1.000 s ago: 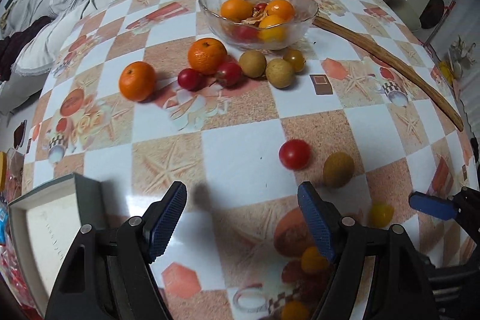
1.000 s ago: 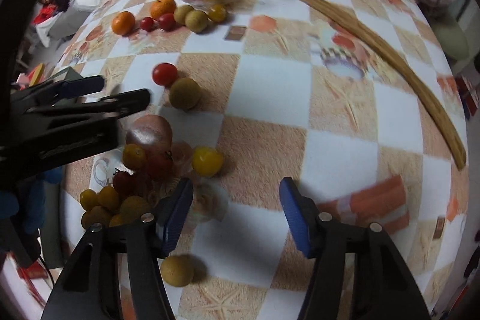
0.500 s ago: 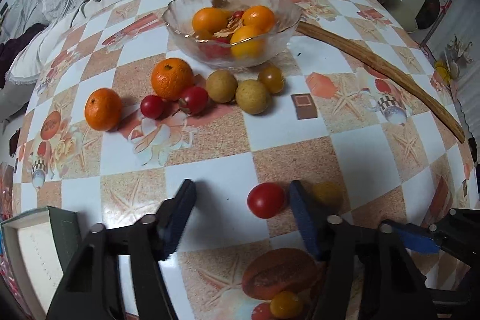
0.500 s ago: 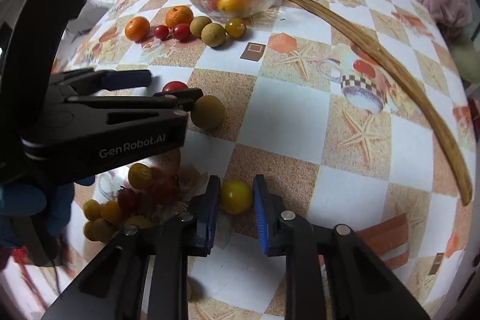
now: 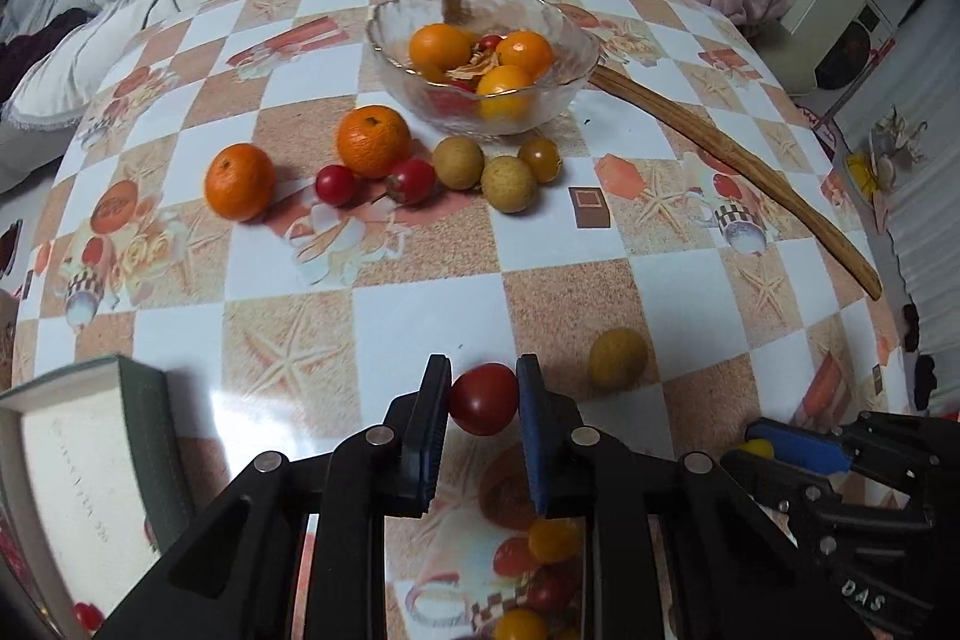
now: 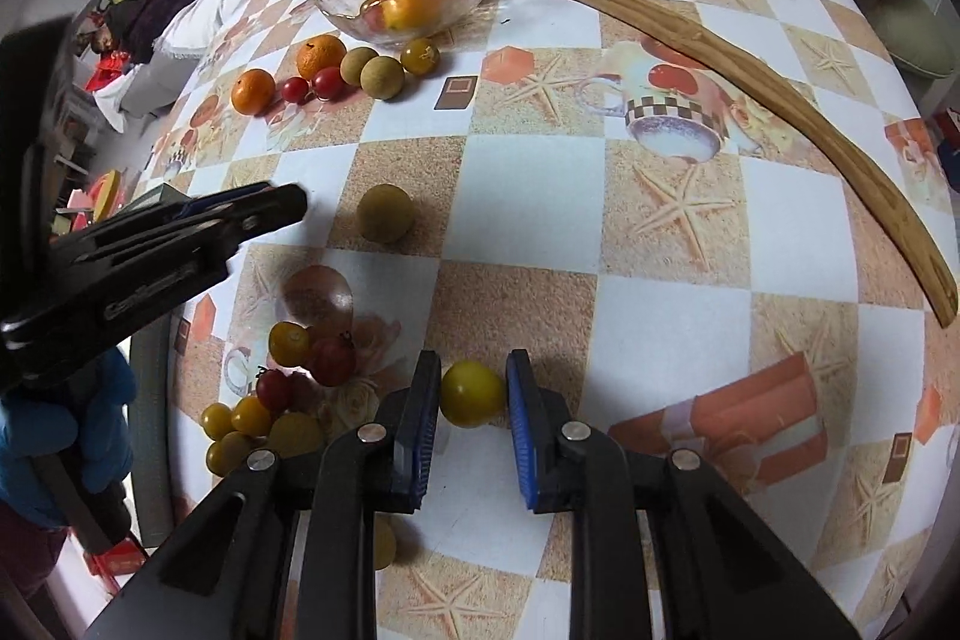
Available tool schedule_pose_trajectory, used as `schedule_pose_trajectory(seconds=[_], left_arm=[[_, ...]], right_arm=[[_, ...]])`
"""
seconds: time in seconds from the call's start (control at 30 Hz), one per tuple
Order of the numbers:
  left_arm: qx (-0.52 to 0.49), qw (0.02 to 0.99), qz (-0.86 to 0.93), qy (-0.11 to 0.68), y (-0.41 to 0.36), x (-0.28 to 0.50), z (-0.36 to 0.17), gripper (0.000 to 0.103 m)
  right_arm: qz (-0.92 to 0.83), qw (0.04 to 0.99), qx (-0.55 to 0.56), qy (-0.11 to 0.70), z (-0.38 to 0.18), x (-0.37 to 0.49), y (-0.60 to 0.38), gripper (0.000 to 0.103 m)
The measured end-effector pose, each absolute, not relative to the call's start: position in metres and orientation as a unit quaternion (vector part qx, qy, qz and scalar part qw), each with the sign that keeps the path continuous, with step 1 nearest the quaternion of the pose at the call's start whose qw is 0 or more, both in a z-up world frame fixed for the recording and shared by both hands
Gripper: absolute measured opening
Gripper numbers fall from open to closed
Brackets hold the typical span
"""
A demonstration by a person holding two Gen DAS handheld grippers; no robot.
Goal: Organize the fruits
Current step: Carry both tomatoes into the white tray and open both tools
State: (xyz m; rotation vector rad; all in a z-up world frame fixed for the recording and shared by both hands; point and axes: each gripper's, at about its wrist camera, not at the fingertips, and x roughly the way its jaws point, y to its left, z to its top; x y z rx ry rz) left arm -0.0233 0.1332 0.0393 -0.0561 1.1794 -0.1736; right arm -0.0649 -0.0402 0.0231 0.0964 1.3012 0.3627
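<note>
Left gripper clamps red tomato; right gripper clamps yellow tomato. Squeeze lightly; bowl at 12 o'clock.

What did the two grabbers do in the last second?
The left gripper moved forward and closed on the red tomato. The right gripper closed around the yellow tomato and still holds it. The glass bowl, the oranges and the wooden stick stayed where they were.
</note>
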Motion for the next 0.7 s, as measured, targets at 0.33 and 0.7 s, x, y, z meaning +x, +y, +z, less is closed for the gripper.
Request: schedule_pose_trajectory(seconds=[0.33, 0.7], left_arm=[[-0.060, 0.838, -0.051, 0.540, 0.180, -0.064, 0.066, 0.024], [-0.090, 0.839, 0.002, 0.537, 0.251, -0.117, 0.074, 0.024]], right_arm=[[0.189, 0.782, 0.039, 0.593, 0.042, -0.070, -0.004, 0.025], [0.240, 0.776, 0.006, 0.583, 0.061, -0.082, 0.068, 0.025]])
